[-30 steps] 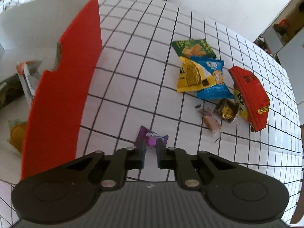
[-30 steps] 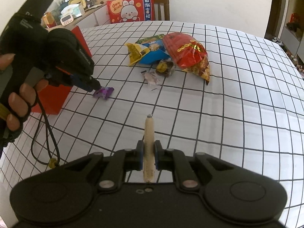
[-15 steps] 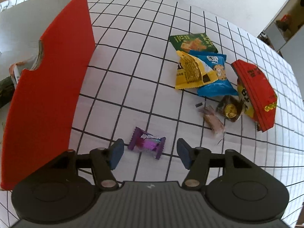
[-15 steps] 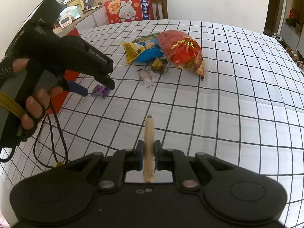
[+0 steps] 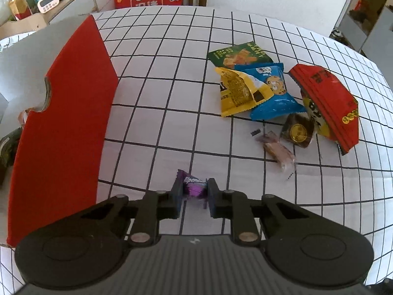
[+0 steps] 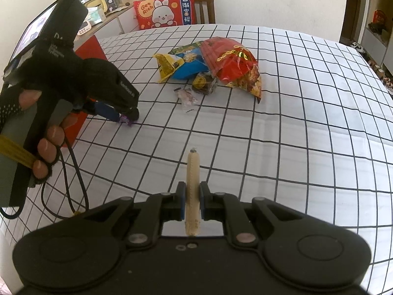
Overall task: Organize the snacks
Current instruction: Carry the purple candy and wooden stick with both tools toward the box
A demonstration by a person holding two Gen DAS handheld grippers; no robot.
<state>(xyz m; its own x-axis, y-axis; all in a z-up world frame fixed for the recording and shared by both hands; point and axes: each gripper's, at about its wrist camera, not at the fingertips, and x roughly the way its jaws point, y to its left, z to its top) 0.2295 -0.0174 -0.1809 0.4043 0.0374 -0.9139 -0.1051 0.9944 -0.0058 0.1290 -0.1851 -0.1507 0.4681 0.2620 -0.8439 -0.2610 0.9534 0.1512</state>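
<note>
A white cloth ruled in black squares covers the table point(image 5: 157, 113), with a rabbit-print red cushion point(image 6: 167, 12) on the chair behind it. Take the red box point(image 5: 63, 132) as the marker: the purple candy point(image 5: 192, 188) lies on the cloth just beside its near corner, and the left gripper point(image 5: 193, 198) has its blue pads clamped on the wrapper's two sides. The loose heap sits well apart from the box, on the side away from it: a green packet point(image 5: 239, 55), a yellow packet point(image 5: 235, 93), a blue cookie packet point(image 5: 272, 93) and a big red bag point(image 5: 326, 103). The right gripper point(image 6: 192, 205), nearest of all to the onlooker, is pinched shut on a pale sausage stick point(image 6: 192, 191) that stands up between its jaws.

From here I'd say the candy wants a straight lift before any swing toward the box, high enough to clear the red wall. The wrapper is slick and crinkly, so a steady squeeze matters; a jerk could let it slip.
</note>
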